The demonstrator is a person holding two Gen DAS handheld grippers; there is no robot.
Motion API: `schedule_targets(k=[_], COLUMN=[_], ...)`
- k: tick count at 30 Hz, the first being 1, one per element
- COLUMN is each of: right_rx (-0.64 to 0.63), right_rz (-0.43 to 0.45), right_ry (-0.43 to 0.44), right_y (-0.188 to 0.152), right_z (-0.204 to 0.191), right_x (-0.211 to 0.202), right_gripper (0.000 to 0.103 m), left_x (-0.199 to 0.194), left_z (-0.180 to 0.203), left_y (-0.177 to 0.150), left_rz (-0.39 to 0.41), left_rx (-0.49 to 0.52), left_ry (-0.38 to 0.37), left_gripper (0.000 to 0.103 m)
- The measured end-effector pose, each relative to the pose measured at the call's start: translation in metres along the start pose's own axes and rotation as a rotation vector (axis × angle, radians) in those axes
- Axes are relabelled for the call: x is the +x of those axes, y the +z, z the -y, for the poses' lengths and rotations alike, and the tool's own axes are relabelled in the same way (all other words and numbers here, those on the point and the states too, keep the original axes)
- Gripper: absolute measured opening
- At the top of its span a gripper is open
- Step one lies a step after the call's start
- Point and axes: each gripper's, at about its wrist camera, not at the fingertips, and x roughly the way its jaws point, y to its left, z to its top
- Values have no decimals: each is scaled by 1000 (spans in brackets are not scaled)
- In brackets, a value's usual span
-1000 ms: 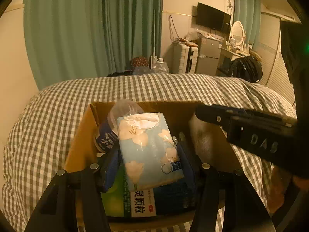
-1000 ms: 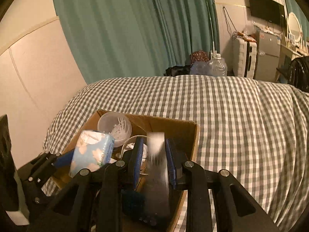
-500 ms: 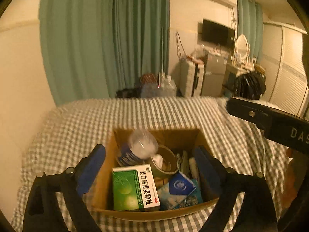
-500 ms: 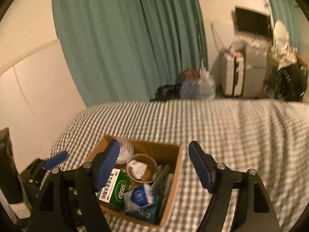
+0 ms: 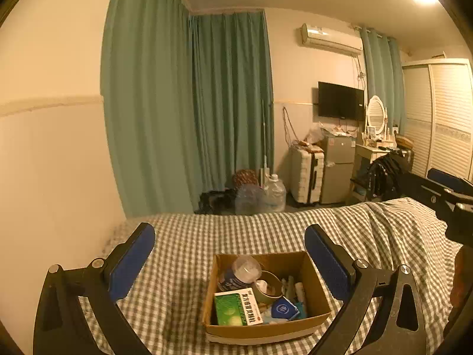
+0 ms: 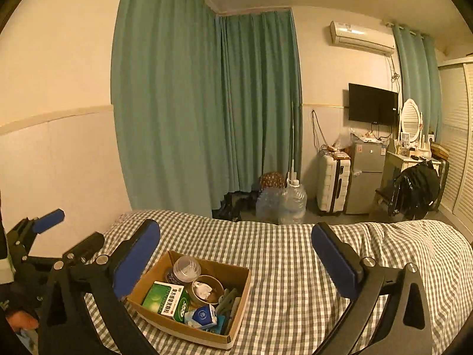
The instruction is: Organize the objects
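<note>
A cardboard box sits on the checked bedspread. Inside lie a green medicine carton, a clear-capped bottle, a tape roll, a blue packet and small slim items. My left gripper hangs open above and behind the box, nothing between its blue pads. My right gripper is also open and empty, raised over the box's right side. The right gripper shows at the left wrist view's right edge.
The bed meets a pale wall on the left. Beyond the bed's far edge stand green curtains, water jugs, a white suitcase, a small fridge and a dressing table. A person's hand holds the left gripper.
Both grippers have opened and let go of what they held, a floral tissue pack on the left and a slim item on the right. They have pulled up and back from the box.
</note>
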Motion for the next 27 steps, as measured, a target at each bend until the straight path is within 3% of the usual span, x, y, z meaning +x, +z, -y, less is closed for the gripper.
schedule_targets(k=[8,15,16,19,27], right_rx=[5,-60,-63,-37,-52], right_rz=[14,52,22,-27,-23], right_ry=[-16,-105,-130,-58,-72], right_y=[-35,-88,-94,-107,-107], right_z=[5,8,8,7,1], right_x=[-16,7,17,35,39], right_gripper=[103,103,103,103,103], left_x=[-30,-32,-30,-24,-12], left_z=[13,5,3,-2,-3], left_y=[-12,-47,-54,-71,-81], left_rz=[95,124,127,124,89], left_rx=[56,-17,-19,-40,-52], left_ry=[39,53,59,88,78], left_gripper=[103,103,103,103,103])
